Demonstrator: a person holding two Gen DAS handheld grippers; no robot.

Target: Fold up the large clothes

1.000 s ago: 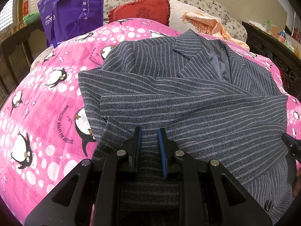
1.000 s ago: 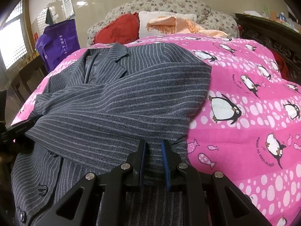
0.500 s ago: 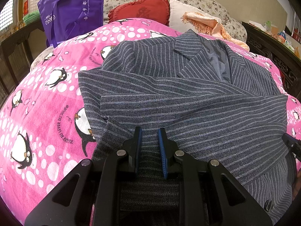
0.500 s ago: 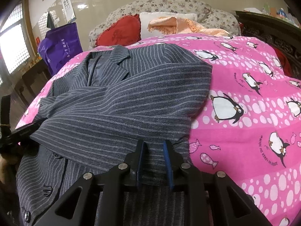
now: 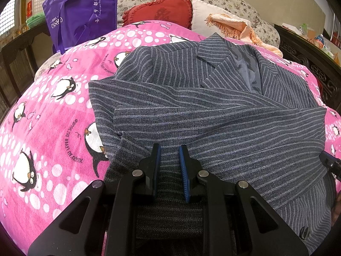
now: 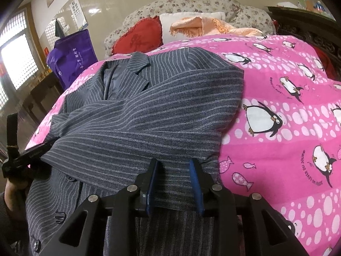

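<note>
A grey pinstriped suit jacket (image 5: 213, 111) lies front up on a pink penguin blanket (image 5: 53, 115), both sleeves folded across its chest; it also shows in the right wrist view (image 6: 138, 115). My left gripper (image 5: 169, 153) sits over the jacket's lower left hem, its jaws narrowly apart with cloth between them. My right gripper (image 6: 173, 166) is over the lower right hem, its jaws wider apart. The left gripper's body (image 6: 23, 155) shows at the left edge of the right wrist view.
A red heart cushion (image 5: 159, 10), a white pillow and an orange fringed cloth (image 5: 232, 25) lie at the bed's head. A purple bag (image 5: 83, 10) hangs at the far left. Dark carved furniture (image 5: 309, 51) stands at the right.
My right gripper's jaws have opened wider and its view has tilted and risen a little. My left gripper has stayed in place.
</note>
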